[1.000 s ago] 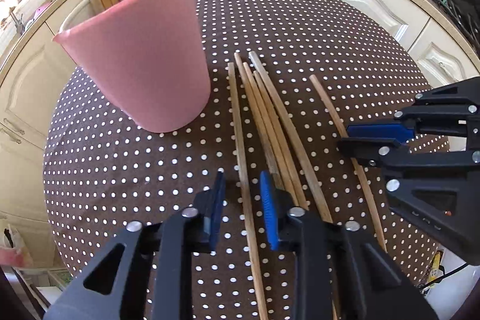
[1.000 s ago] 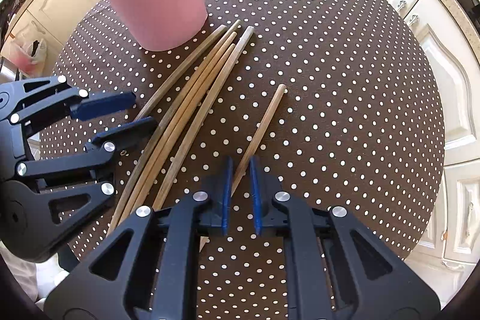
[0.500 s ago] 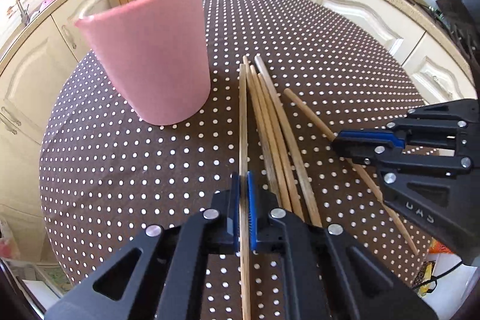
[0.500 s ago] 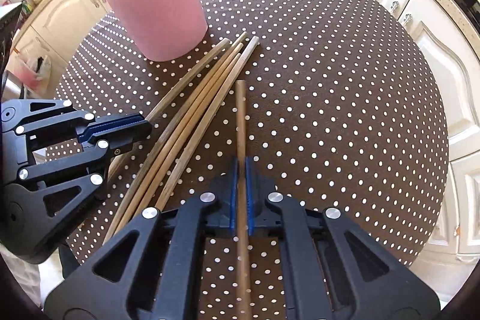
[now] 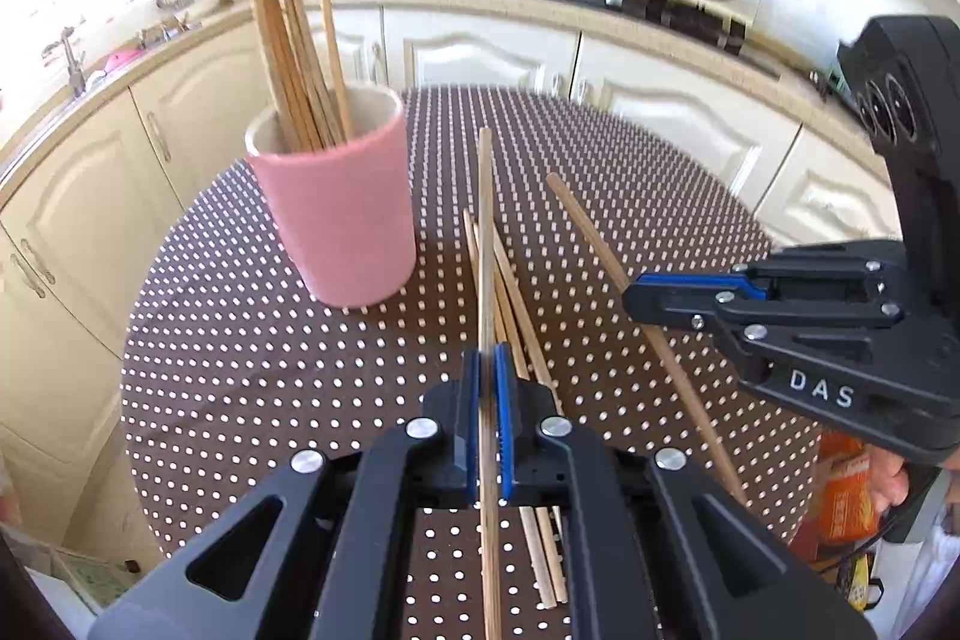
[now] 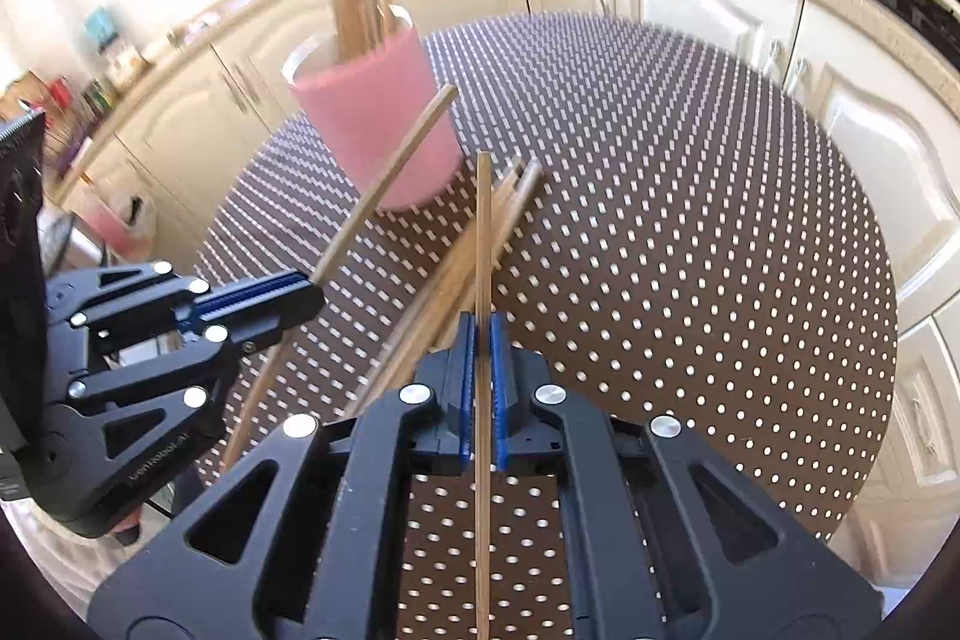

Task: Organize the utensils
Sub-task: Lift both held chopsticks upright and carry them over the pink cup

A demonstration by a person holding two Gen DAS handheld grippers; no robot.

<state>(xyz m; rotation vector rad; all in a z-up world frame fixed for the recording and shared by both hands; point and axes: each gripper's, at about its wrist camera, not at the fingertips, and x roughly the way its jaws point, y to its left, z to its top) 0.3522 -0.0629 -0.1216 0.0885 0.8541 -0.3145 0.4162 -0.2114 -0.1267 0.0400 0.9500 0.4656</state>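
Left gripper clamped on one chopstick, right gripper clamped on another chopstick, near pink cup.

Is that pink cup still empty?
No, the pink cup already holds a bunch of wooden chopsticks standing upright in it and sticking out well above its rim.

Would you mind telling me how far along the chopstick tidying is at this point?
Partly done. Several chopsticks already stand in the pink cup. In hand: the left gripper and the right gripper are each shut on one chopstick, lifted off the table. Left: a small bundle of chopsticks lying on the polka-dot tablecloth, plus the two held ones.
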